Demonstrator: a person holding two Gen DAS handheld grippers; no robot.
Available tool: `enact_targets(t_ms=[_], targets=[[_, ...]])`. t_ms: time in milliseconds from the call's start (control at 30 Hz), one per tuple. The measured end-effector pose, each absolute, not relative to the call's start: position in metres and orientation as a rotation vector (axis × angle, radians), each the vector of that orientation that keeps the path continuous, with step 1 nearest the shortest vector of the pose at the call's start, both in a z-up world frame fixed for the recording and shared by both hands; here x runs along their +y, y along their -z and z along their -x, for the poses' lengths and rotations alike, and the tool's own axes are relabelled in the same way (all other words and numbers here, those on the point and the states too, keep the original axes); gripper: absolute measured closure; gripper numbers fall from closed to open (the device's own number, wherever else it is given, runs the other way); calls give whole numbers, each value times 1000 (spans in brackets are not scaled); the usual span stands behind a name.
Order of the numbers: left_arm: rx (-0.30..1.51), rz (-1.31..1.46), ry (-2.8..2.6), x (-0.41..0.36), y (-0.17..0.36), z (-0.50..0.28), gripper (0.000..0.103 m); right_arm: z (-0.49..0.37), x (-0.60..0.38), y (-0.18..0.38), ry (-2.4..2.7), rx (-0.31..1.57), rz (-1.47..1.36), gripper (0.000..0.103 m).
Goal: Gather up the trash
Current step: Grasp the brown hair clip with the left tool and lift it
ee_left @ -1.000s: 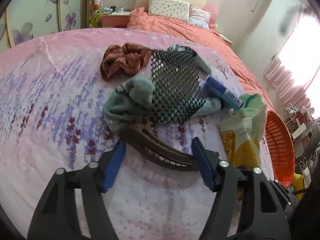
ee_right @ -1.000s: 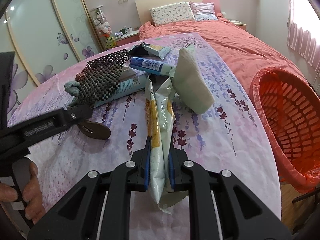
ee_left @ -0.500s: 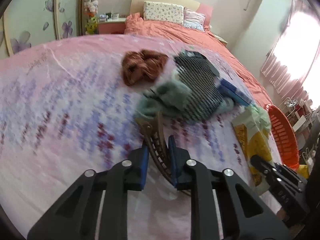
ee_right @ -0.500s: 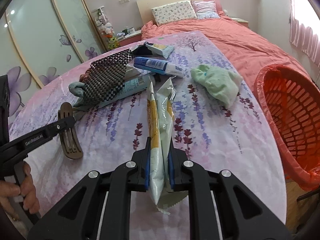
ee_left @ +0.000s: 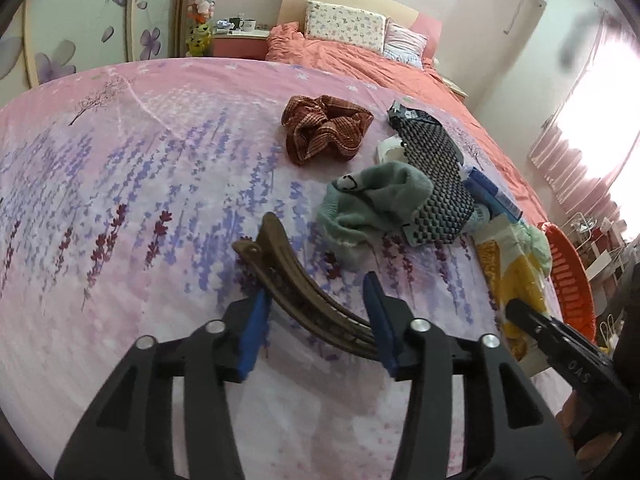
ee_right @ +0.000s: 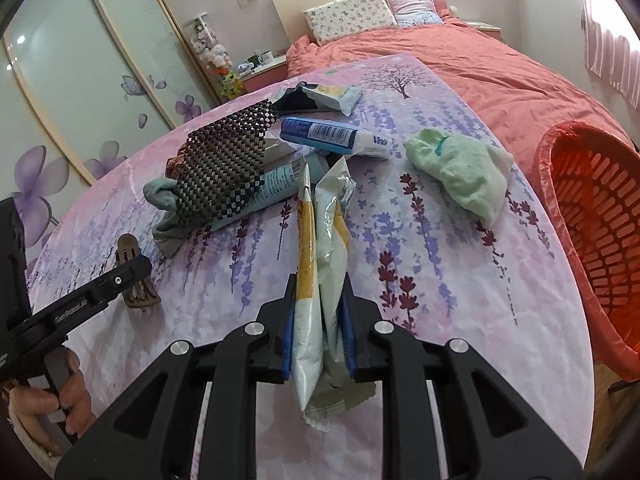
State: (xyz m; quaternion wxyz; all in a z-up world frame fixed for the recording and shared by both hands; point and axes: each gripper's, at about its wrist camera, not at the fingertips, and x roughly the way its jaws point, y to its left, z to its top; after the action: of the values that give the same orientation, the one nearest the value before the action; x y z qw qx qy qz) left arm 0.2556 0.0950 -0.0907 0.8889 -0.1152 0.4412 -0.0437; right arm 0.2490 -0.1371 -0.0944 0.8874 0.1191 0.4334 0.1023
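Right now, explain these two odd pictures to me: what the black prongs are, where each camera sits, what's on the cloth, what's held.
The black prongs are hand-held grippers, one per hand, each carrying a camera that looks along its fingers. In the left camera's view, the left gripper has its jaws opening around a brown hair clip lying on the flowered cloth. In the right camera's view, the right gripper pinches an empty snack wrapper, its jaws easing open. Also there: a green sock, a blue tube, a checkered pouch, and an orange basket.
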Motion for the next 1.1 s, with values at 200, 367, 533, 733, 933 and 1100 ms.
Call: enact_targets(t_ms=[200, 367, 533, 733, 933, 1100], targets=[[919, 188, 83, 86, 95, -255, 76, -249, -136, 95, -204, 899, -235, 86], [901, 113, 70, 100, 91, -262, 83, -246, -135, 90, -176, 863, -193, 88], [905, 141, 22, 117, 89, -272, 78, -250, -133, 91, -188, 870, -195, 87], [898, 77, -14, 107, 95, -276, 77, -259, -129, 95, -176, 881, -201, 86], [892, 63, -22, 105, 96, -277, 77, -262, -119, 94, -143, 865, -110, 87], [890, 94, -21, 109, 97, -276, 77, -259, -111, 94, -123, 864, -60, 87]])
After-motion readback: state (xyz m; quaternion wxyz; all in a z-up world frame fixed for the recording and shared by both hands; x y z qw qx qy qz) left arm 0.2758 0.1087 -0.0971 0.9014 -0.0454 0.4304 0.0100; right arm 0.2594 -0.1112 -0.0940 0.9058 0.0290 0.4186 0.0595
